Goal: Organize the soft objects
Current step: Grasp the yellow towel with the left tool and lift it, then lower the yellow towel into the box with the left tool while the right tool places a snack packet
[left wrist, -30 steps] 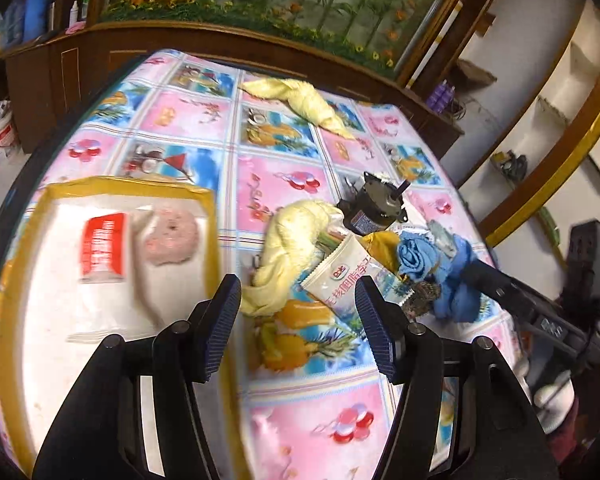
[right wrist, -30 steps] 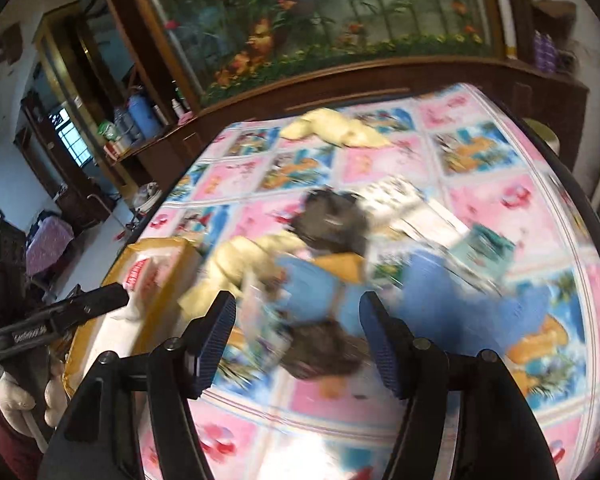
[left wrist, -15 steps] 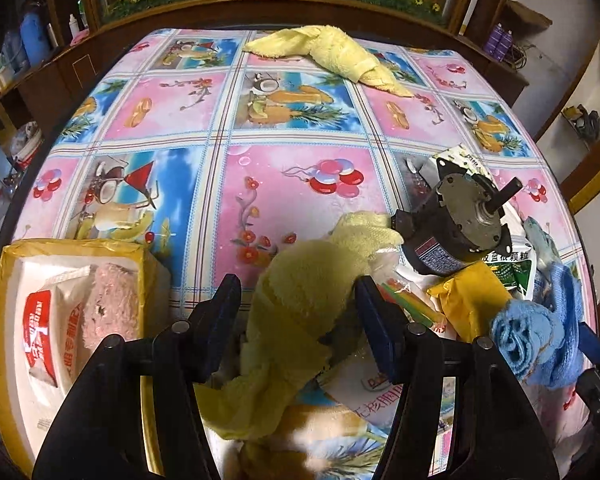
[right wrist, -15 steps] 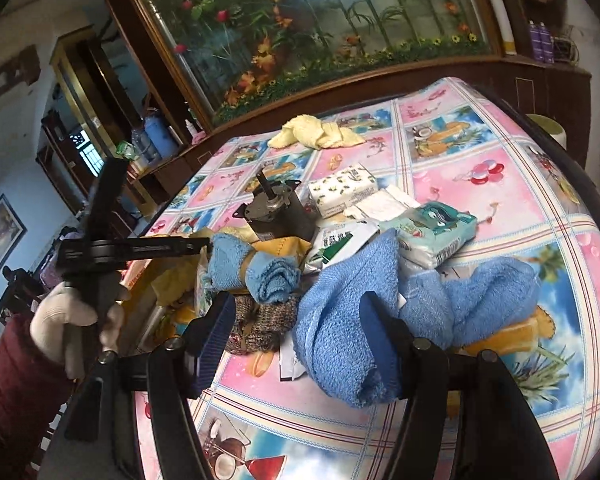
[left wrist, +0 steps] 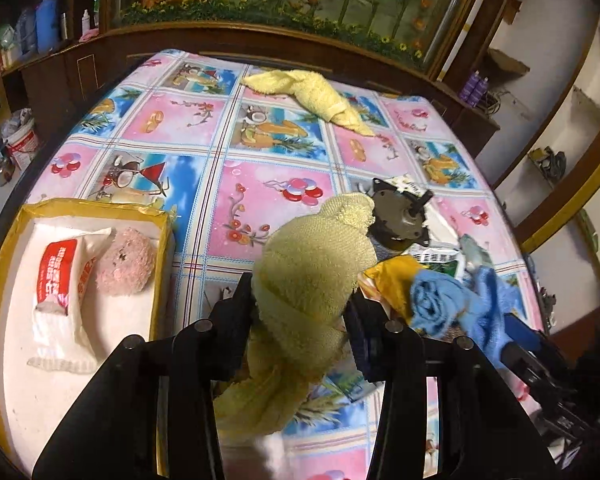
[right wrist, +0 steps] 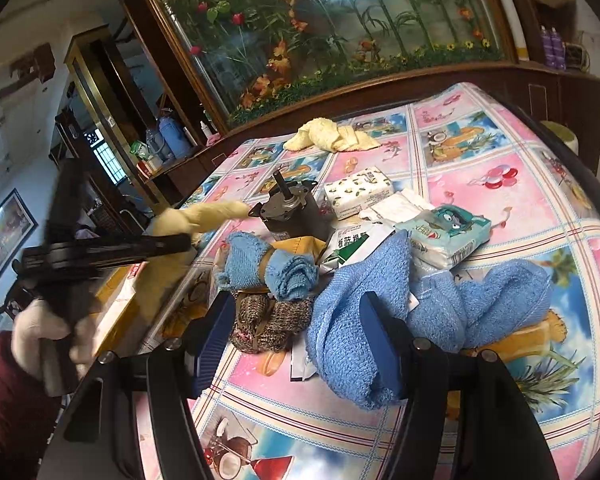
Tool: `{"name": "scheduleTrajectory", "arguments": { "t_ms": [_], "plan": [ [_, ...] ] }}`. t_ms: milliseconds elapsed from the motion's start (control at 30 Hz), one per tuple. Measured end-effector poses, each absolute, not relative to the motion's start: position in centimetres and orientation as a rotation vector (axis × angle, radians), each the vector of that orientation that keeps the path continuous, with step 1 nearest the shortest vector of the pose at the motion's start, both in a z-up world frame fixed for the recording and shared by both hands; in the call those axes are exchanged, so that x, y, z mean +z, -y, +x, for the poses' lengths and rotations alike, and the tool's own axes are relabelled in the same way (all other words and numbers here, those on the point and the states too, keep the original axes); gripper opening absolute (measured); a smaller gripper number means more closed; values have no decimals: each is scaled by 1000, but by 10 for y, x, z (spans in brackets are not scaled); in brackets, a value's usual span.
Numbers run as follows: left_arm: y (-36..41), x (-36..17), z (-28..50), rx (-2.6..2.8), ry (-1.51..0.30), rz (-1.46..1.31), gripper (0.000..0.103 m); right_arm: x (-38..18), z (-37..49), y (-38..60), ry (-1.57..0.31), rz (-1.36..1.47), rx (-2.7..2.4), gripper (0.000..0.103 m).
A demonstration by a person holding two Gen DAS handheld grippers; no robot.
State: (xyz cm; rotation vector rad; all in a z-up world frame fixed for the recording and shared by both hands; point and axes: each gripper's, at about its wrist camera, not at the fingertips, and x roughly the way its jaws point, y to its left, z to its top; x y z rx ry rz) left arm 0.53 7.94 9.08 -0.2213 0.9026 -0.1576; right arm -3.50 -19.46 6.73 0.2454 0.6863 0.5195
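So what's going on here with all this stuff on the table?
A person is sorting soft things off a cluttered table with two handheld grippers. The left gripper has just been closing on a yellow-green towel, which is now pinched between its fingers and lifted beside the yellow-rimmed tray; a pink plush toy and a tissue pack already lie there. The right gripper hangs open over the blue towel.

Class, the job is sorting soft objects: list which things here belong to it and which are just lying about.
Belong: yellow cloth in left gripper; blue towel; rolled blue cloth; tray.
Lying about: motor; tissue packs.
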Motion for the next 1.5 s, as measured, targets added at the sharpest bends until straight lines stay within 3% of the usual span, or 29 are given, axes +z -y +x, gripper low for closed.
{"name": "scheduleTrajectory", "arguments": {
  "t_ms": [267,467,800,867,933,1200,1233,1300,1333,1500],
  "plan": [
    [-130,142,-93,-254,-729,-342,42,89,-59,184,-648,179,422,65],
    [-182,144,-139,-229,-632,-438,42,129,-79,84,-685,-99,596,64],
    [-253,113,-176,-141,-610,-557,42,58,4,-22,-947,-491,380,64],
    [-264,105,-178,-125,-615,-580,42,53,5,-22,-945,-511,358,61],
    [-271,98,-179,-115,-625,-598,42,53,-1,-23,-932,-526,348,51],
    [-262,86,-179,-128,-647,-601,42,56,-7,-10,-920,-458,387,52],
    [-259,87,-178,-131,-650,-599,42,54,-9,-11,-921,-455,406,51],
    [-252,88,-177,-135,-655,-586,42,54,-14,-11,-917,-440,440,26],
    [-250,90,-178,-132,-654,-580,42,55,-16,-10,-922,-421,472,5],
    [-251,95,-180,-106,-639,-570,42,57,-23,-5,-933,-308,568,2]
  ]
}}
